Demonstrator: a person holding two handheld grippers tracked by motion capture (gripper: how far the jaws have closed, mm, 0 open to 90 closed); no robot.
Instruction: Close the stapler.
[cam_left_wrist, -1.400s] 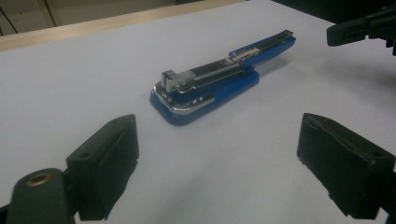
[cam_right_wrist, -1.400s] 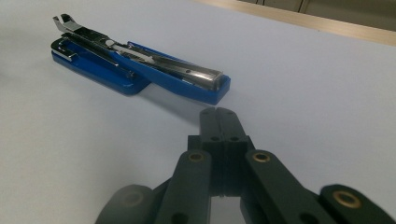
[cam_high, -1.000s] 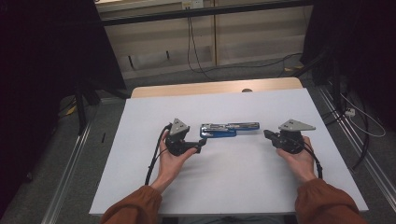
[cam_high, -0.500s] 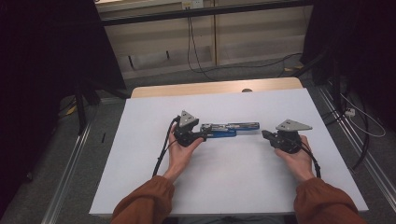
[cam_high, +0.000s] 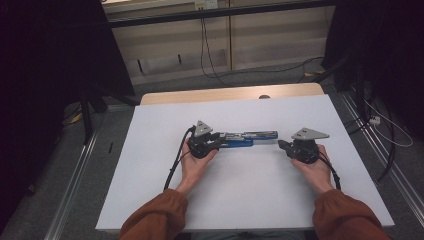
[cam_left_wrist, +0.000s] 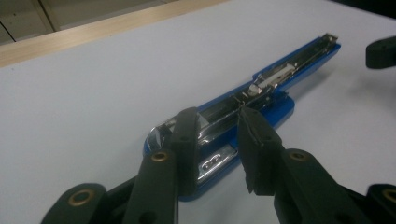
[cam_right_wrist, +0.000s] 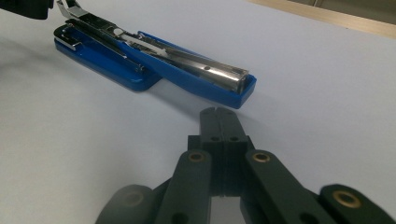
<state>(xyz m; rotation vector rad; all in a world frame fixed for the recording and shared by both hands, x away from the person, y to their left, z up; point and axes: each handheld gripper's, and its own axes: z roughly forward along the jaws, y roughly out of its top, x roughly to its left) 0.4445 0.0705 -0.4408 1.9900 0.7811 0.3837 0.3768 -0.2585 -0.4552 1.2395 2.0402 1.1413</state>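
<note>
The left tool (cam_left_wrist: 217, 140) has just been closing its jaws around the base end of the blue stapler (cam_left_wrist: 261, 93); the pads flank it, but a firm clamp is not yet evident. The stapler lies swung open mid-worktop (cam_high: 150, 200), nearer the far edge. The right tool (cam_right_wrist: 219, 119), jaws together and empty, waits just beside its other end. Gripping seems begun; handling remains.

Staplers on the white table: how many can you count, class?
1. The blue stapler lies opened out flat mid-table, one end between the jaws of the left claw, the other end just short of the shut right claw.
</note>
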